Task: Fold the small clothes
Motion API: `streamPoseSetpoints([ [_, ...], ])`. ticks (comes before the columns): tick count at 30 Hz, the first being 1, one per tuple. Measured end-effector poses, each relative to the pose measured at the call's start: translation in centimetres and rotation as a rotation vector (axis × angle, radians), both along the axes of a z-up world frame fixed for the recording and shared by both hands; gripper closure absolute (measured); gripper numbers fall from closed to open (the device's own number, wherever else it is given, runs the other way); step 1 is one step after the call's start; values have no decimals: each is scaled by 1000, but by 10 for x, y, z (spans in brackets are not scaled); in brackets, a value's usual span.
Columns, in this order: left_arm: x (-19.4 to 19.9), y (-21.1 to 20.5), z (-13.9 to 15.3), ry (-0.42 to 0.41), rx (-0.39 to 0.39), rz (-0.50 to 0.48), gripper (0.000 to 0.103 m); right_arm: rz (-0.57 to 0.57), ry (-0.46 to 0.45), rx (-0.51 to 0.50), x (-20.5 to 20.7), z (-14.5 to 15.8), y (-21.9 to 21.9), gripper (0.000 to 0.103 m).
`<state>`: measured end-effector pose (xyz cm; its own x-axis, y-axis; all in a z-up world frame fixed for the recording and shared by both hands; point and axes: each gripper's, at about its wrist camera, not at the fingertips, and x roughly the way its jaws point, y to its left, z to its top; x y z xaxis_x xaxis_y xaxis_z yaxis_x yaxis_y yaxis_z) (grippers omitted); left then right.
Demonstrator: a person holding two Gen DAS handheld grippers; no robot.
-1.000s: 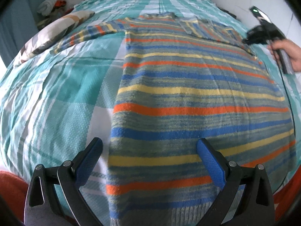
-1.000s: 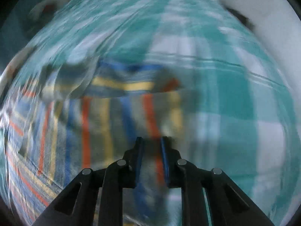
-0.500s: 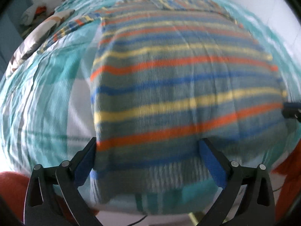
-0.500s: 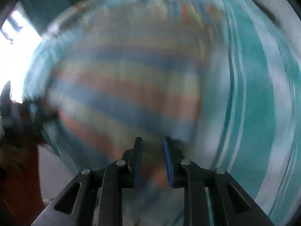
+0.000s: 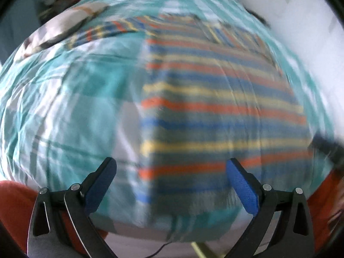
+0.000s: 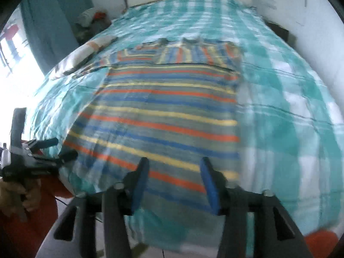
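Note:
A striped sweater (image 6: 163, 111) in grey, blue, yellow and orange lies flat on the bed. One sleeve (image 6: 197, 53) is folded across its chest; the other sleeve (image 5: 103, 30) stretches out to the left. My right gripper (image 6: 174, 167) hovers over the near hem; its jaws are opening and nothing is gripped between them. My left gripper (image 5: 171, 172) stands wide open above the hem's left corner, empty. It shows again as the left gripper (image 6: 53, 148) in the right wrist view, held by a hand (image 6: 23, 193). The left wrist view is blurred.
A teal and white checked bedcover (image 6: 290, 107) covers the bed. A pillow (image 6: 86, 49) lies at the left edge, a pile of clothes (image 6: 92, 17) behind it. A white wall (image 6: 311, 10) runs along the right. The bed's front edge (image 6: 163, 232) is just below the grippers.
The right gripper has swept from the folded sleeve at the far end back to the near hem, and its jaws have spread. The left gripper shifted slightly and stayed open.

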<state>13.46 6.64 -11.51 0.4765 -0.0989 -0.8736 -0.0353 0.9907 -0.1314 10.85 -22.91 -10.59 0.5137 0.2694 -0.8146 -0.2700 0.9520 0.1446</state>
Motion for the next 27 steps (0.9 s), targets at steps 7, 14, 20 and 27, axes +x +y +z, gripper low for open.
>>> streamPoseSetpoints([
  [7,81,121,17,-88,-115,253,1,31,130,-38,8,-58,13,49],
  [14,184,254,-39,-19,-352,629,2,65,103,-88,5,-64,24,38],
  [20,220,266,-44,-111,-345,726,90,82,87,-126,2,-67,30,31],
  [27,250,201,53,-242,-58,487,102,89,78,-108,1,-67,28,30],
])
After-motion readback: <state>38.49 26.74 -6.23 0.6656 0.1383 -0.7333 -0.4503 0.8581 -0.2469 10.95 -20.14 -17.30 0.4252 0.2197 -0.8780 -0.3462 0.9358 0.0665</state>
